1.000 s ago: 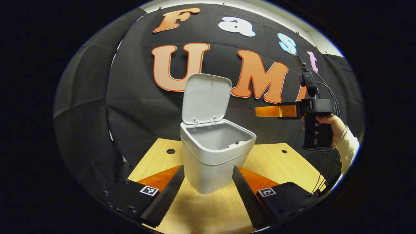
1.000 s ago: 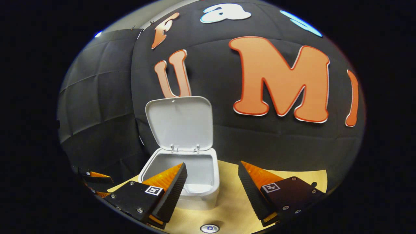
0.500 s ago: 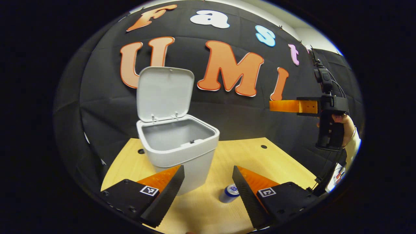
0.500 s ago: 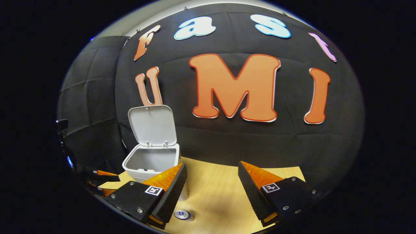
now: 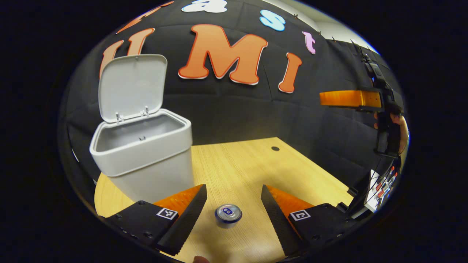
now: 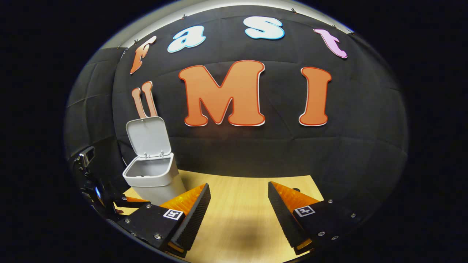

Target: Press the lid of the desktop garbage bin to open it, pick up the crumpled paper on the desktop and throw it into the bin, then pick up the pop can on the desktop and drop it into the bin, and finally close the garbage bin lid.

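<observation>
Both cams ride low over the table (image 5: pixel 248 160), facing the back wall; both catch the open bin (image 5: pixel 142 153).

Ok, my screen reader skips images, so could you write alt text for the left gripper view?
The open left gripper hovers over an upright pop can on the wooden desktop. To its left stands the garbage bin, lid raised; the right gripper, hand-held, is at far right.

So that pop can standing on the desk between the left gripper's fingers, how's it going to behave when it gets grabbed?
The pop can stands upright, so a nudge high up could tip it, and once down its round body would likely roll on the smooth desk. Its thin metal wall probably dents under a hard squeeze. It looks small, likely light. The left gripper is open around it.
</observation>
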Action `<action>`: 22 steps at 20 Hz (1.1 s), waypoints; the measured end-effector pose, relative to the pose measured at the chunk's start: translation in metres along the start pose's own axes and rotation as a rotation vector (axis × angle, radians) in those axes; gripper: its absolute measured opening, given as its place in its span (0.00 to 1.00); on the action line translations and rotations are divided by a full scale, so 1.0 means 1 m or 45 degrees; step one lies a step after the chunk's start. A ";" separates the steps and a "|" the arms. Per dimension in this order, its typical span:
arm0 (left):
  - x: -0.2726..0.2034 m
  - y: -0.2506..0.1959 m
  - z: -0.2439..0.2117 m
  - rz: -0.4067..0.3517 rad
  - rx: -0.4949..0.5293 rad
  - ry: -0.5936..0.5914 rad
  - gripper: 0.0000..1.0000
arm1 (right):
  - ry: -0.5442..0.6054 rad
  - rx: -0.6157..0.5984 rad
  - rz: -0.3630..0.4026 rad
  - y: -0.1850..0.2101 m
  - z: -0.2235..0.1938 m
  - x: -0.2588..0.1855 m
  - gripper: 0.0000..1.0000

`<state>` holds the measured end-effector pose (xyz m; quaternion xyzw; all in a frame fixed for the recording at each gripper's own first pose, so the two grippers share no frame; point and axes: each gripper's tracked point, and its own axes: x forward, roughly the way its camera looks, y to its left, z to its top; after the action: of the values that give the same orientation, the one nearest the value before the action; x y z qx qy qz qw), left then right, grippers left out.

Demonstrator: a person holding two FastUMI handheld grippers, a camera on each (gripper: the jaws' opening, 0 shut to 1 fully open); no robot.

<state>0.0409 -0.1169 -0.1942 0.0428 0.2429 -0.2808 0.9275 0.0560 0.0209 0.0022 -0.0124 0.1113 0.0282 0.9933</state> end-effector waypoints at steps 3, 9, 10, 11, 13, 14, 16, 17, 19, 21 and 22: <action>0.022 -0.009 -0.024 -0.001 -0.006 0.085 0.97 | 0.046 0.023 -0.019 -0.017 -0.016 -0.006 0.94; 0.058 0.005 -0.070 0.070 0.030 0.192 0.97 | 0.122 0.042 -0.060 -0.042 -0.043 -0.008 0.94; 0.062 0.005 -0.076 0.068 0.024 0.205 0.97 | 0.131 0.046 -0.063 -0.044 -0.046 -0.007 0.94; 0.068 0.006 -0.082 0.067 0.013 0.221 0.97 | 0.143 0.048 -0.065 -0.045 -0.049 -0.006 0.94; 0.077 0.011 -0.093 0.080 0.010 0.251 0.97 | 0.157 0.050 -0.067 -0.047 -0.055 -0.004 0.94; 0.081 0.013 -0.099 0.084 0.012 0.263 0.97 | 0.166 0.050 -0.064 -0.050 -0.058 -0.006 0.95; 0.089 0.014 -0.113 0.082 -0.005 0.290 0.98 | 0.182 0.048 -0.062 -0.050 -0.063 -0.005 0.95; 0.092 0.016 -0.120 0.080 -0.019 0.307 0.97 | 0.191 0.047 -0.060 -0.050 -0.065 -0.004 0.95; 0.097 0.019 -0.134 0.087 -0.031 0.350 0.98 | 0.207 0.045 -0.059 -0.049 -0.070 -0.003 0.95; 0.101 0.021 -0.143 0.105 -0.017 0.371 0.98 | 0.226 0.041 -0.058 -0.049 -0.074 -0.001 0.95; 0.102 0.021 -0.141 0.102 -0.002 0.356 0.98 | 0.234 0.038 -0.058 -0.049 -0.076 -0.001 0.95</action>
<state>0.0661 -0.1203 -0.3680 0.0905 0.3680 -0.2347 0.8952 0.0407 -0.0302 -0.0711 -0.0026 0.2020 0.0028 0.9794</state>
